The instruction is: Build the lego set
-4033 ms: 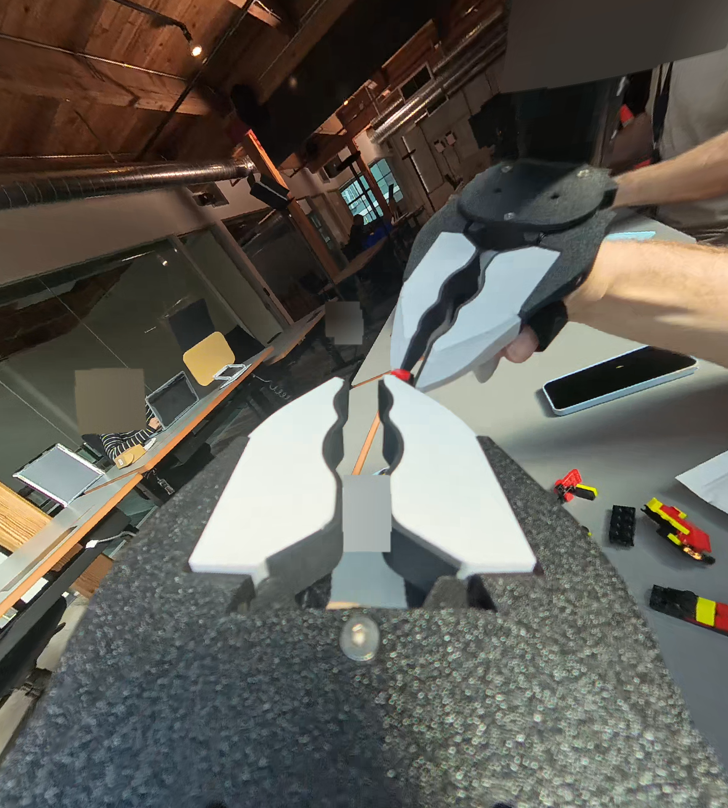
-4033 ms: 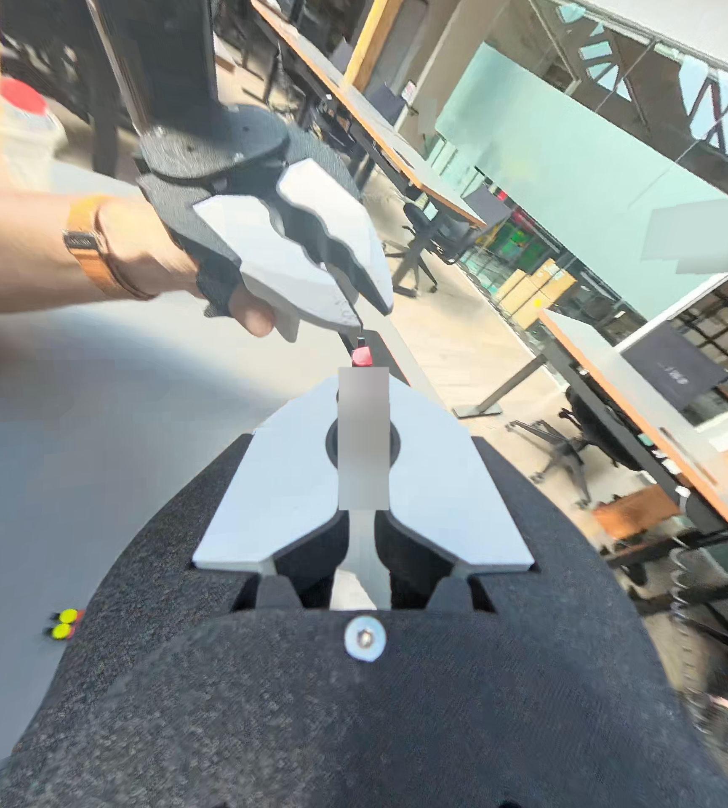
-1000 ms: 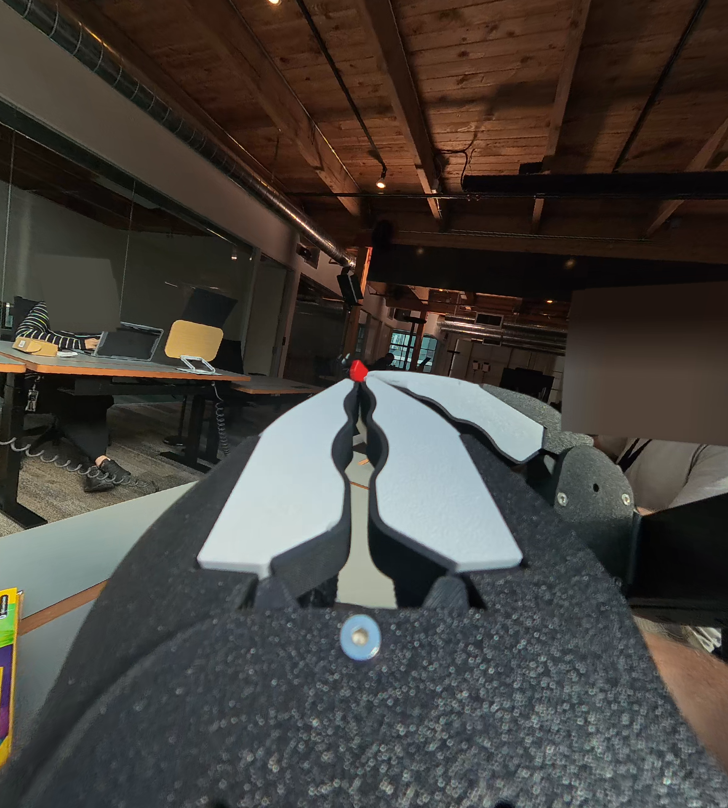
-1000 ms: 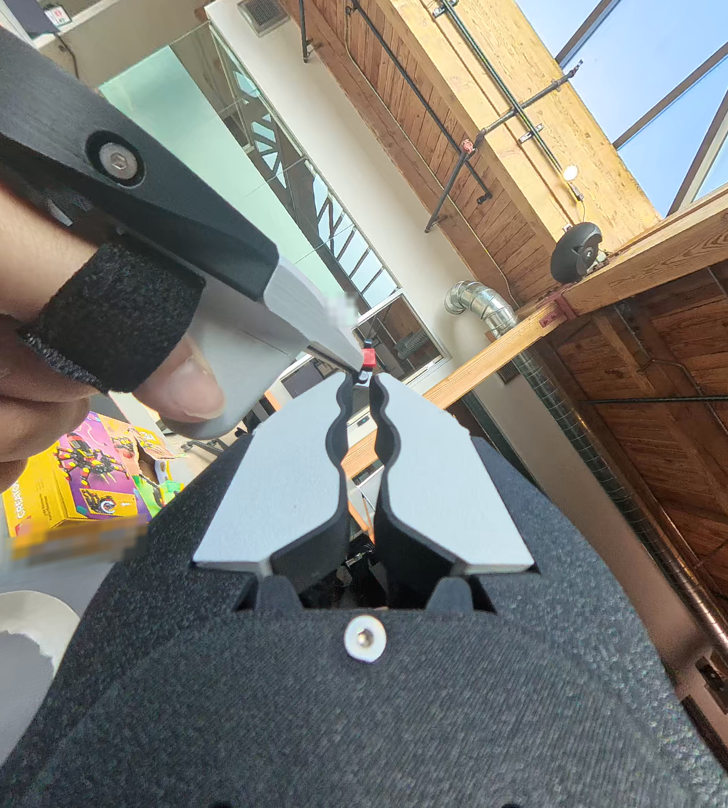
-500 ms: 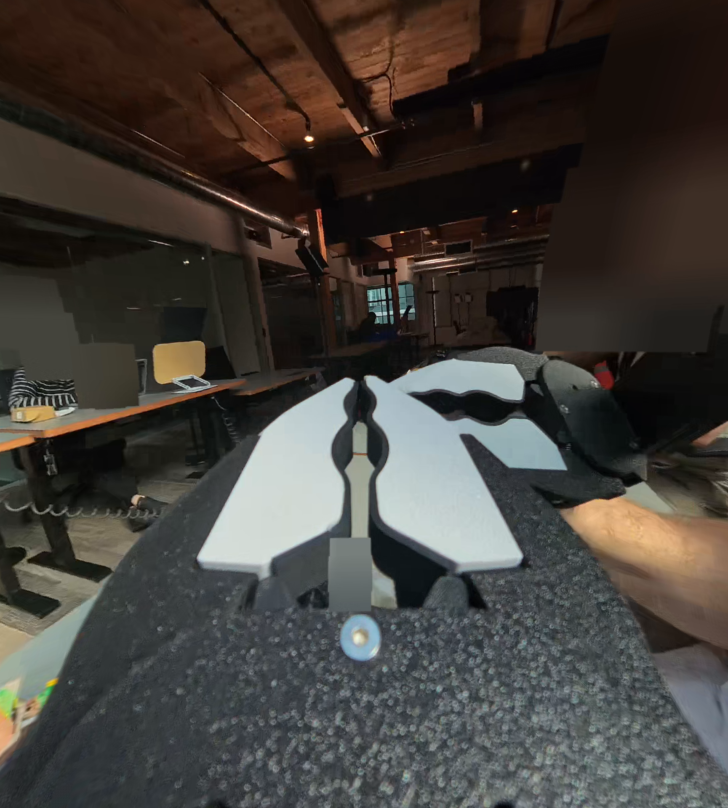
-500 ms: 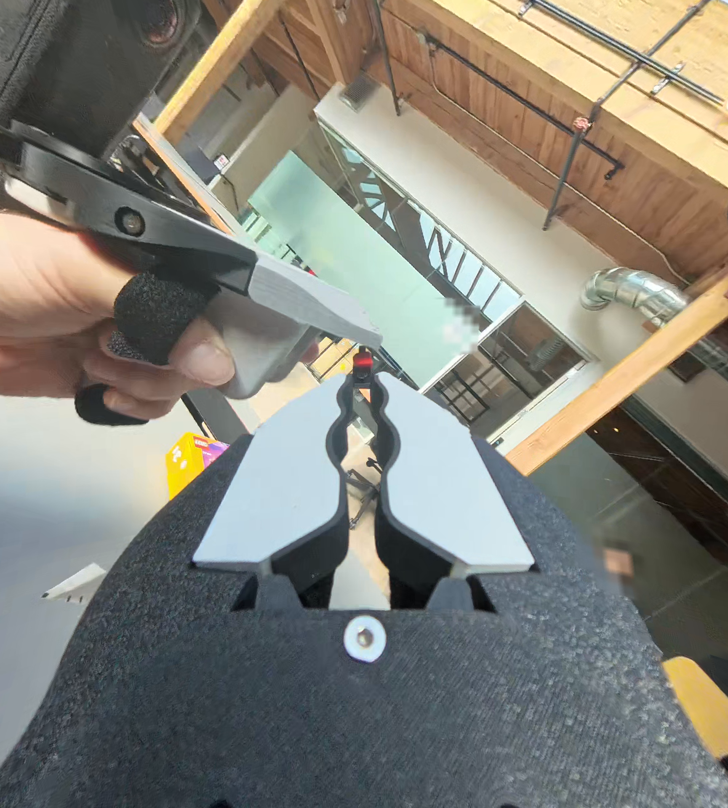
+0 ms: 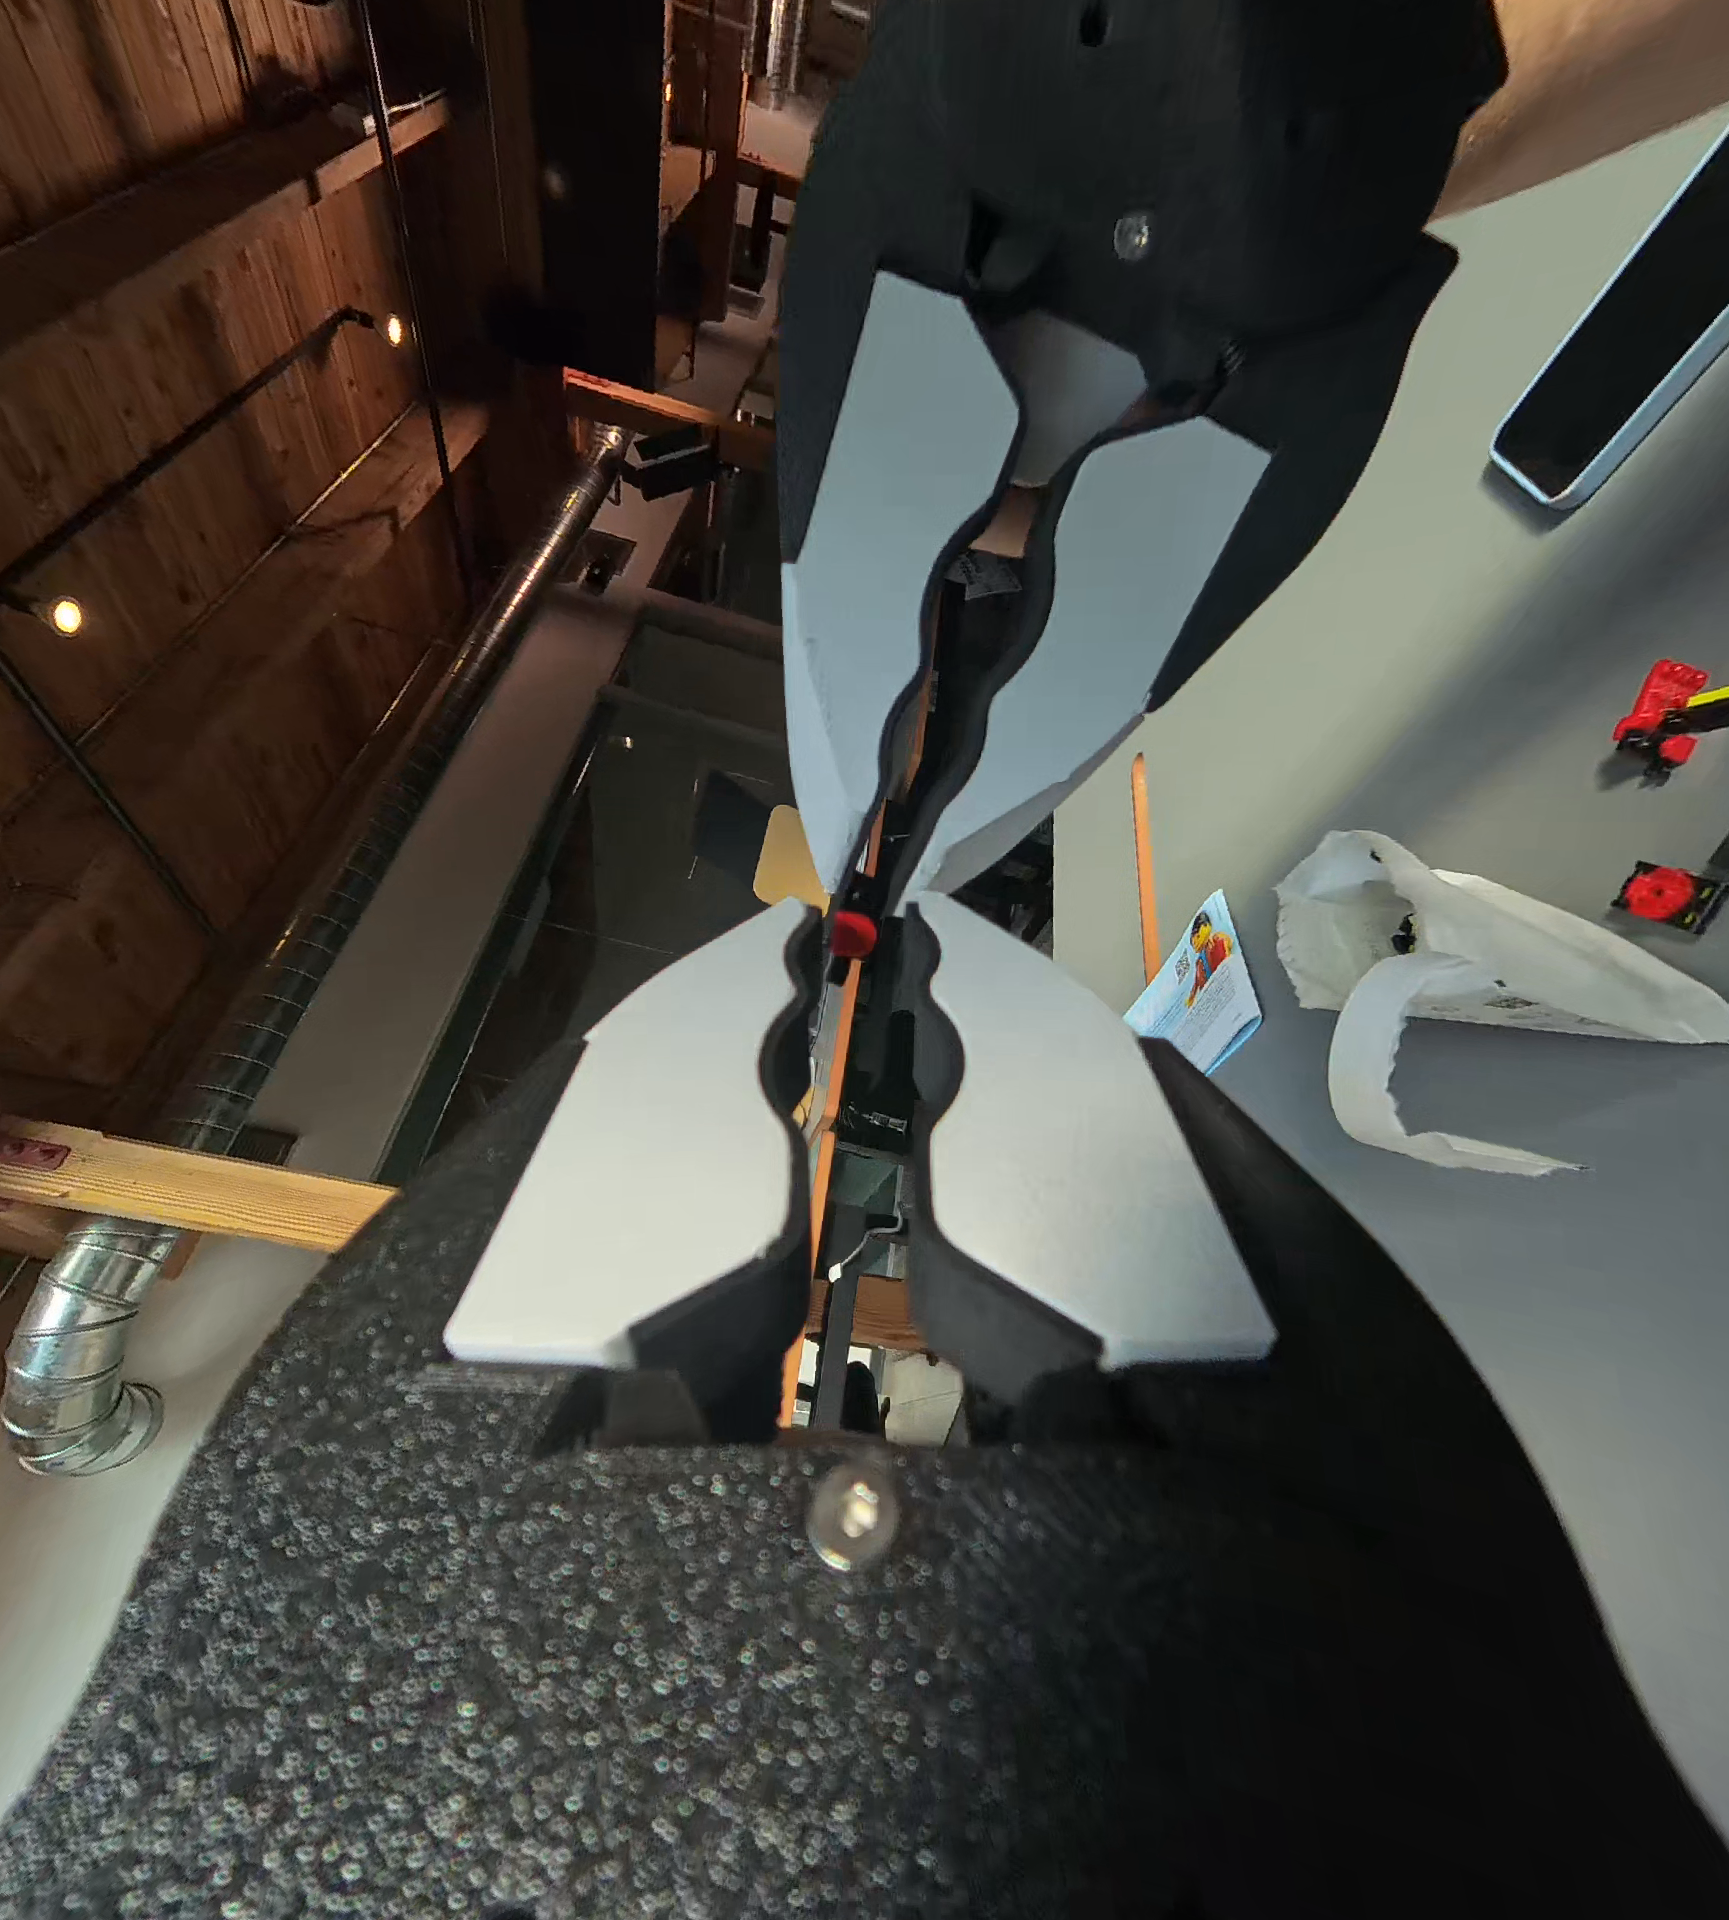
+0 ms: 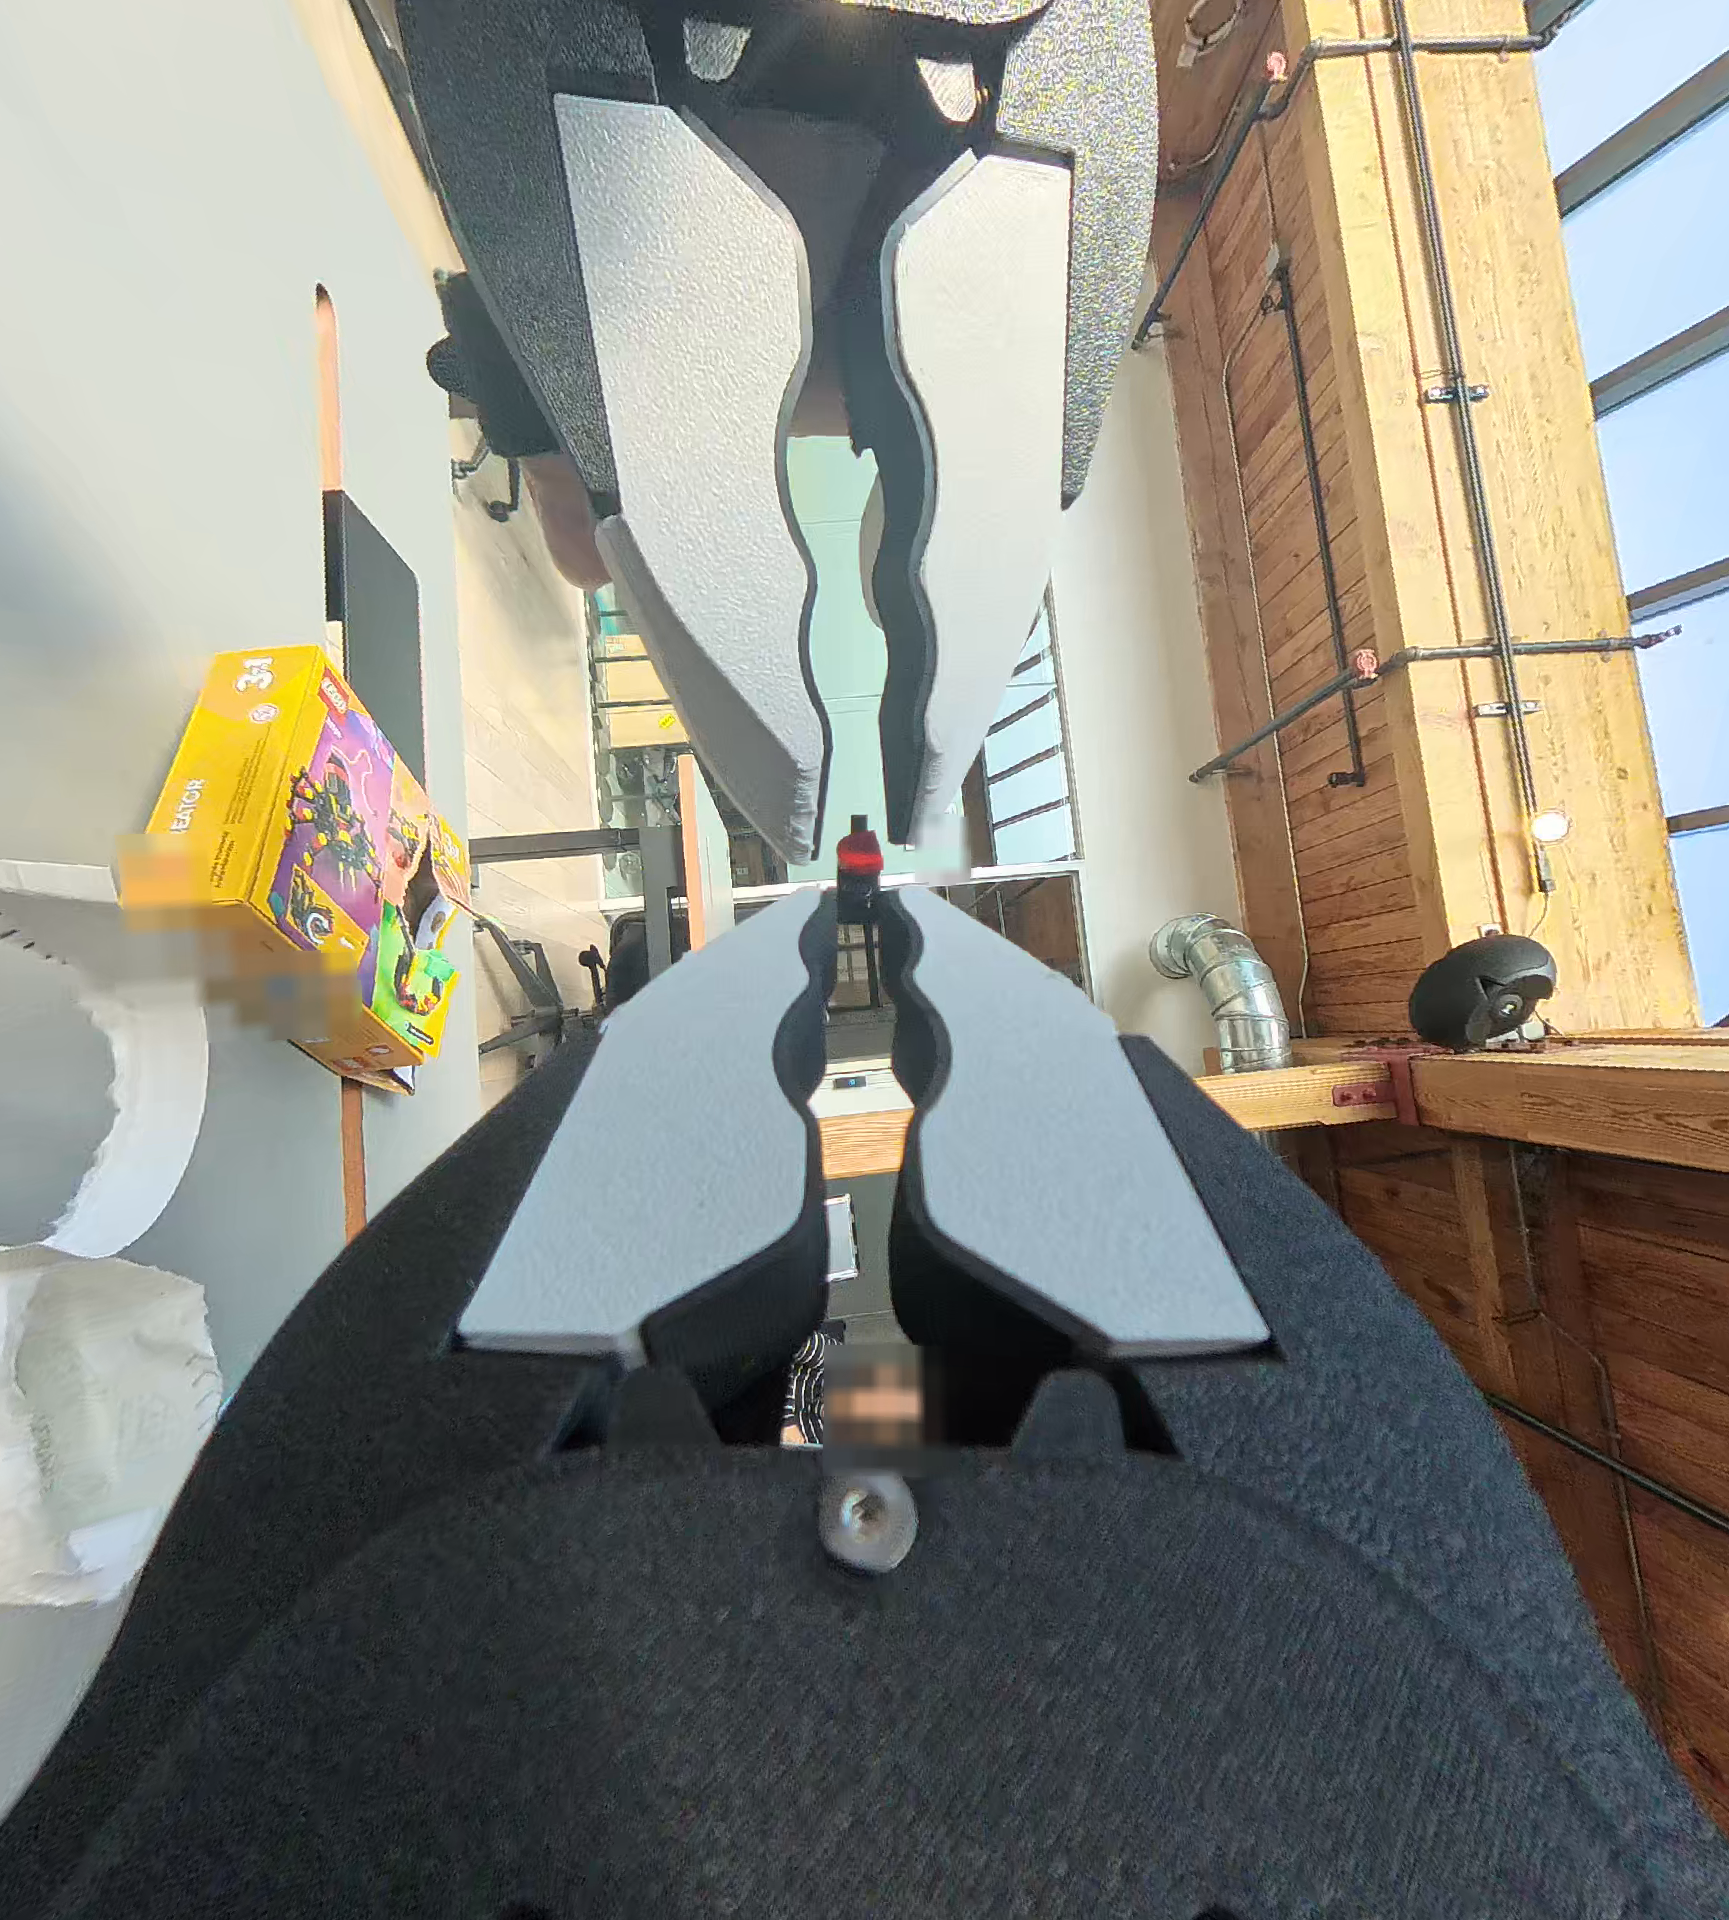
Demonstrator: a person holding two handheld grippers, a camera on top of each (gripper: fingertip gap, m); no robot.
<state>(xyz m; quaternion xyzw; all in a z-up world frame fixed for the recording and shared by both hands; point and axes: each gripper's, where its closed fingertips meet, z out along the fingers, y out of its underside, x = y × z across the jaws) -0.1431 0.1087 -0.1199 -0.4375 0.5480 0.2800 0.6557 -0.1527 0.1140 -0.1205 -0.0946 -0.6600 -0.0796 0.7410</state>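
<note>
A small red-and-black lego piece (image 8: 858, 860) sits between the two grippers, which meet tip to tip above the table. My right gripper (image 8: 855, 899) is shut on the piece's black lower part. The red top sticks out past its tips. My left gripper (image 7: 862, 912) stands slightly open, with the red part (image 7: 852, 932) in the gap between its tips. I cannot tell whether its fingers touch the piece. The right gripper comes in from the top of the left wrist view (image 7: 886, 873). The left gripper comes in from the top of the right wrist view (image 8: 852, 836).
Both views are rolled sideways. On the grey table (image 7: 1462, 1403) lie two red, yellow and black part-assemblies (image 7: 1686, 712) (image 7: 1691, 883), a torn white paper bag (image 7: 1462, 966), a small leaflet (image 7: 1198, 982) and a phone (image 7: 1670, 291). A yellow lego box (image 8: 309, 862) stands on the table. My two grippers' fingertips are within a few centimetres of each other.
Both grippers have rolled and swung so that they face each other tip to tip. My left jaws, almost shut half a second ago, have parted around the red piece. The right still holds it.
</note>
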